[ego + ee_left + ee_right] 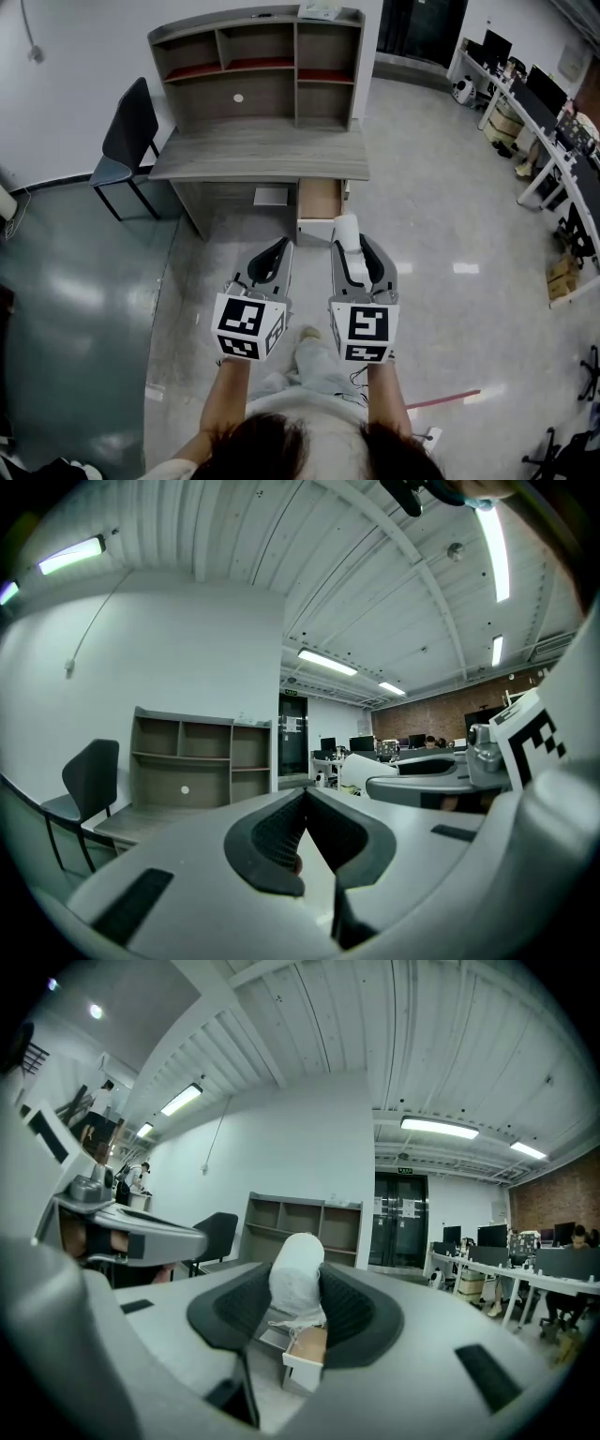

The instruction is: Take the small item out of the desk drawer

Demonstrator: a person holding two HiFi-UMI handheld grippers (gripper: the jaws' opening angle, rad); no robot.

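My right gripper point(296, 1321) pinches a small white roll point(296, 1274) with a rounded top and a wrinkled, cloth-like surface. The dark ribbed pads point(354, 1309) press on its two sides, and the roll stands out past the tips. My left gripper point(305, 799) carries nothing; its dark ribbed jaws are pressed together at the tips. Both grippers have smooth grey shells and point level toward the grey wooden desk point(262, 155), side by side, with the arms stretched forward.

The roll is out of the open drawer point(319, 199), held in the air in front of the desk, above the glossy floor point(441, 216). The drawer is pale wood inside. A shelf unit point(258, 66) of the same grey wood stands on the desk, and a dark chair point(127, 141) is at the desk's left side.
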